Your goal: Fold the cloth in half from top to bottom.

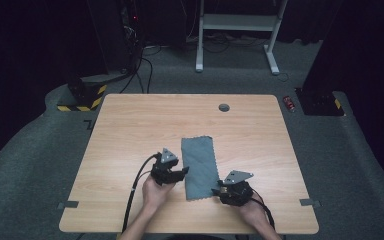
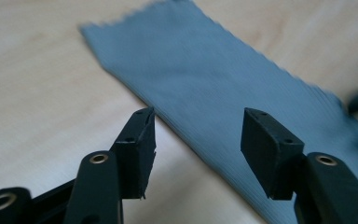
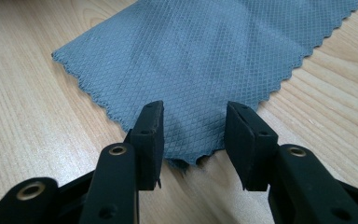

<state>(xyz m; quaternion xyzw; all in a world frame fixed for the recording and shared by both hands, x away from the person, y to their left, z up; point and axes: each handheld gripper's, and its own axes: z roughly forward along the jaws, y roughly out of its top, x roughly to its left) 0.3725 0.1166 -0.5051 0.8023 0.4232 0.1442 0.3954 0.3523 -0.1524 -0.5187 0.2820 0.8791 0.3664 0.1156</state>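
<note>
Cloth (image 1: pixel 199 167), grey, diamond-woven with zigzag edges, lies flat on the pale wooden surface (image 1: pixel 130 130). Left claw (image 2: pixel 198 140) gapes wide over its long edge; right claw (image 3: pixel 193 140) stands part-open astride a corner.

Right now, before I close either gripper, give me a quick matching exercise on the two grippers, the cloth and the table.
Things:
1. left gripper
2. right gripper
3. cloth
4. table

States:
A. light wood, round hole near the far edge
B. grey, lying flat, zigzag-cut ends
C. open, jaws astride the cloth's long side edge
D. open, jaws around the cloth's near corner

Pairs: 1-C, 2-D, 3-B, 4-A
</note>
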